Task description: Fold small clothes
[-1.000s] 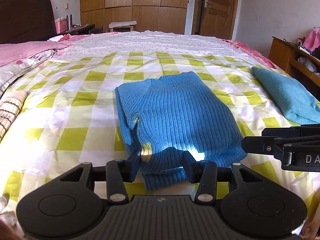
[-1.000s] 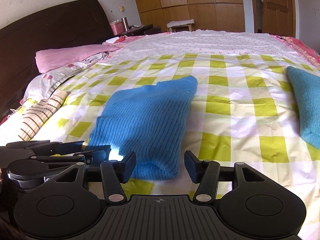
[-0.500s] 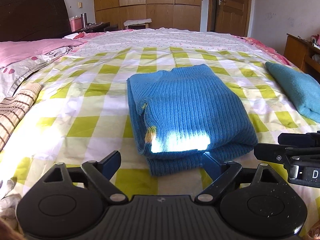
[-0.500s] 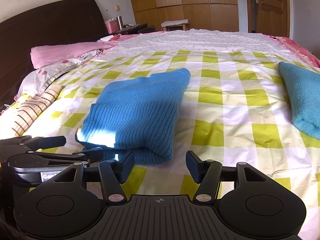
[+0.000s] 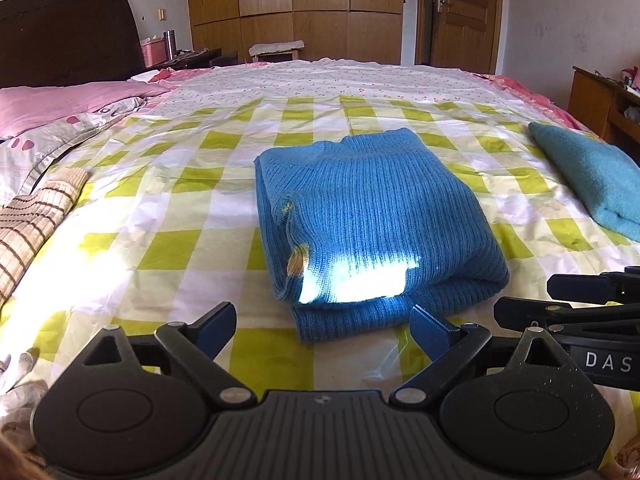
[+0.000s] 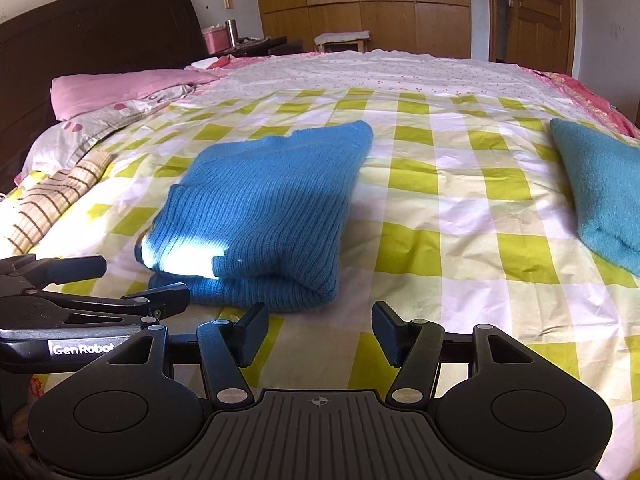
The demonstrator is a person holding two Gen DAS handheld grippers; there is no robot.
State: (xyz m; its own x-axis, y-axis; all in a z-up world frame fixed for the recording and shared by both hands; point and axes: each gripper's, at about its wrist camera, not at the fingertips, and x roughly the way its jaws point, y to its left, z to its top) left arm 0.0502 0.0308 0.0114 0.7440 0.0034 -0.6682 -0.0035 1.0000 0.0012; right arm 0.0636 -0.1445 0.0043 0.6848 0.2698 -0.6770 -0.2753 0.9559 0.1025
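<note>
A blue ribbed knit sweater (image 5: 372,216) lies folded into a compact rectangle on the green-and-white checked sheet (image 5: 168,248); it also shows in the right wrist view (image 6: 260,216). My left gripper (image 5: 322,326) is open and empty, just short of the sweater's near edge. My right gripper (image 6: 320,334) is open and empty, a little back from the sweater's near right corner. Each gripper shows at the edge of the other's view.
A teal folded cloth (image 5: 592,176) lies to the right on the bed. A brown striped cloth (image 5: 36,216) lies at the left edge. Pink pillows (image 6: 120,88) and a dark headboard are at far left. Wooden wardrobes and a door stand beyond the bed.
My left gripper let go of the sweater's near edge, opened wide and pulled back. My right gripper also backed away. The folded sweater stays flat on the bed.
</note>
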